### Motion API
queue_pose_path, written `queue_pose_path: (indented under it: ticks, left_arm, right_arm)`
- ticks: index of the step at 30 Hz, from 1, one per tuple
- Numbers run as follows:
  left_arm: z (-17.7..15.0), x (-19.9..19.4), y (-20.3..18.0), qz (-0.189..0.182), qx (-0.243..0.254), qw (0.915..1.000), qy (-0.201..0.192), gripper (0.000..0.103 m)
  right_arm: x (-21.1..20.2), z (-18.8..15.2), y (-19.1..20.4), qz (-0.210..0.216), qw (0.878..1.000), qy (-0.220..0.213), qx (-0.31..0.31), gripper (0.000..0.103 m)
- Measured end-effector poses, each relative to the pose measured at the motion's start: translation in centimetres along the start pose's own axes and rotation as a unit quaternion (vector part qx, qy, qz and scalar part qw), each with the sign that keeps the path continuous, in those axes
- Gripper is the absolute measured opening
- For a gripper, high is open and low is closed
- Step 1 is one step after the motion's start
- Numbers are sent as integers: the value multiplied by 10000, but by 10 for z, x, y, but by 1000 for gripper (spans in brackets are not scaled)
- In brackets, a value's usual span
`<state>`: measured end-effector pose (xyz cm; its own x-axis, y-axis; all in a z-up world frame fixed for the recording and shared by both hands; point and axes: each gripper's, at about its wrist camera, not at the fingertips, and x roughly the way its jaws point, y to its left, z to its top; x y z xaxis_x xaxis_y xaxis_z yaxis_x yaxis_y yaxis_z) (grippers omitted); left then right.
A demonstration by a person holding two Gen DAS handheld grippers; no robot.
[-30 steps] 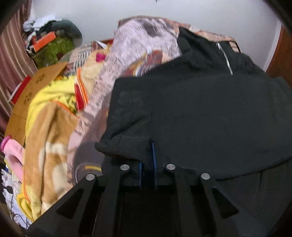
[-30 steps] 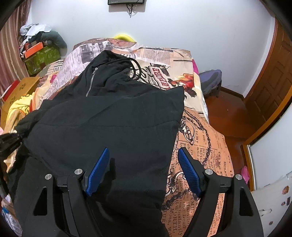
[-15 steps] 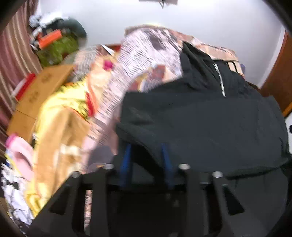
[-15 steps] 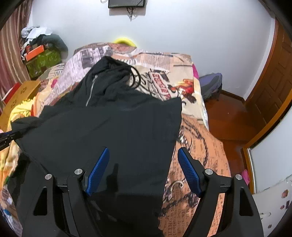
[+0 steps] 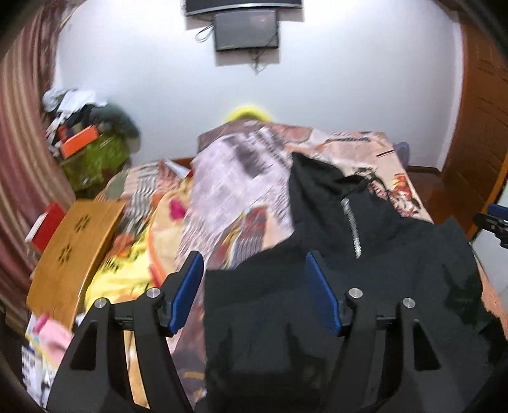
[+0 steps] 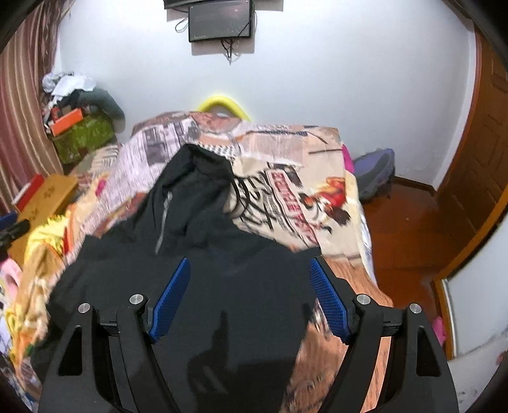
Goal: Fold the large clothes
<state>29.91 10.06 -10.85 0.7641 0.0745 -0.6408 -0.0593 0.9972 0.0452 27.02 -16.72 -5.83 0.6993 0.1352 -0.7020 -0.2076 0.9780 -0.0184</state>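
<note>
Nearest: left gripper (image 5: 254, 286) is spread wide, nothing between the blue pads, hovering over the near left part of the black zip hoodie (image 5: 365, 286). Right gripper (image 6: 249, 292) is the same, jaws wide apart and empty, above the hoodie's near right part. Neither looks to touch the cloth, though blur makes contact hard to rule out.

The hoodie lies mostly flat on the bed, over the newspaper-print bedsheet (image 6: 285, 178). Lower body is towards the grippers, hood (image 6: 197, 168) towards the wall, the zipper (image 5: 352, 228) running up the middle. The left edge looks already turned in, the right edge roughly straight.

Handling, my read: soft knit, limp, no stiffness apart from the zipper line. Moderately heavy for cloth, so it will sag and drag if lifted from one point. It will probably grip the sheet rather than slide. Not fragile. Best holds are probably the hem corners or the side seam, pinching through both layers at once. Avoid the zipper teeth and the drawcord near the hood; thin or hard things can slip out of the pads.

Further left: yellow blanket (image 5: 127, 273), wooden lap table (image 5: 76, 241), clutter pile in the corner (image 5: 85, 139). Far wall: mounted screen (image 6: 220, 19). Wooden door (image 6: 476, 159) on the right.
</note>
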Motion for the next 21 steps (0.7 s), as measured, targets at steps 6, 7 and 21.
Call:
queue_pose_path:
  ticks: [6, 7, 21]
  left_arm:
    - [39, 53, -24, -308, 166, 9992, 186, 67]
    - [45, 65, -26, -364, 148, 9989, 248, 67]
    - [89, 200, -48, -425, -327, 9950, 842, 67]
  right_arm:
    - [30, 43, -1, 44, 10000, 9, 81, 74]
    - [35, 48, 0, 42, 10000, 19, 73, 74]
    - [164, 105, 22, 24, 9964, 849, 79, 74]
